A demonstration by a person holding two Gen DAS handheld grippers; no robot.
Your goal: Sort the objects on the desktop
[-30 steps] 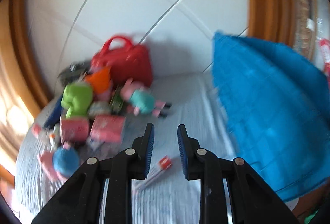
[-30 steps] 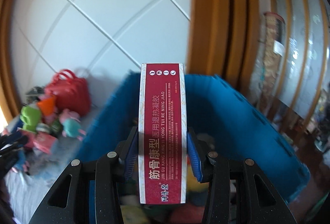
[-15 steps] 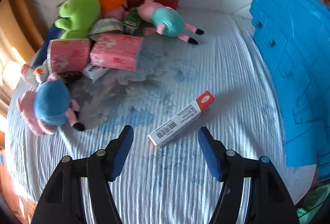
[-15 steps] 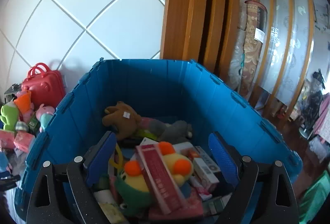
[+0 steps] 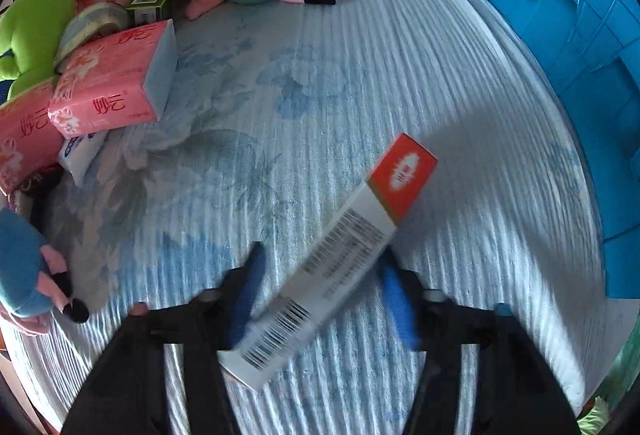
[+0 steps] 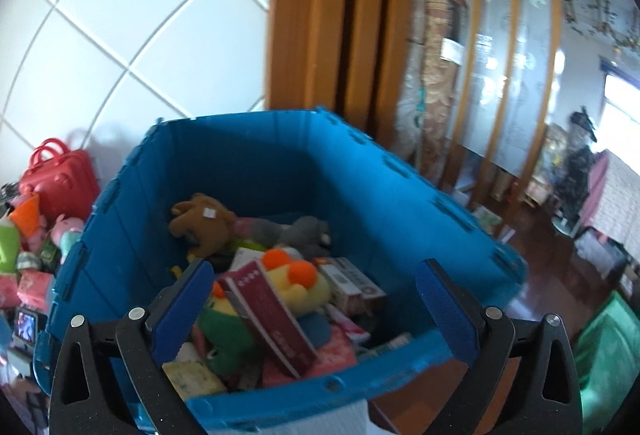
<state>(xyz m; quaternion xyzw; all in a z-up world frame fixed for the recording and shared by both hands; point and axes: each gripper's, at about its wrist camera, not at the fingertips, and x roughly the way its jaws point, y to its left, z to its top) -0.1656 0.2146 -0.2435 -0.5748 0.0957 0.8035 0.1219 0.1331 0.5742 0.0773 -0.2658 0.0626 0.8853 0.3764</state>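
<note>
On the striped blue-white bedsheet [image 5: 360, 47], a long white box with a red end [image 5: 340, 259] lies slantwise between the blue pads of my left gripper [image 5: 320, 299], whose jaws are closing around it; blur hides whether the pads touch it yet. My right gripper [image 6: 312, 299] hangs empty, jaws spreading wide, above the blue crate [image 6: 280, 163], where a dark red box [image 6: 272, 315] rests on plush toys. Pink tissue packs [image 5: 112, 79] lie nearby.

White tiled wall [image 6: 120, 15] behind, wooden door frame [image 6: 332, 15] next to it, glass partition [image 6: 508, 47] and dark floor [image 6: 540, 247] off right.
</note>
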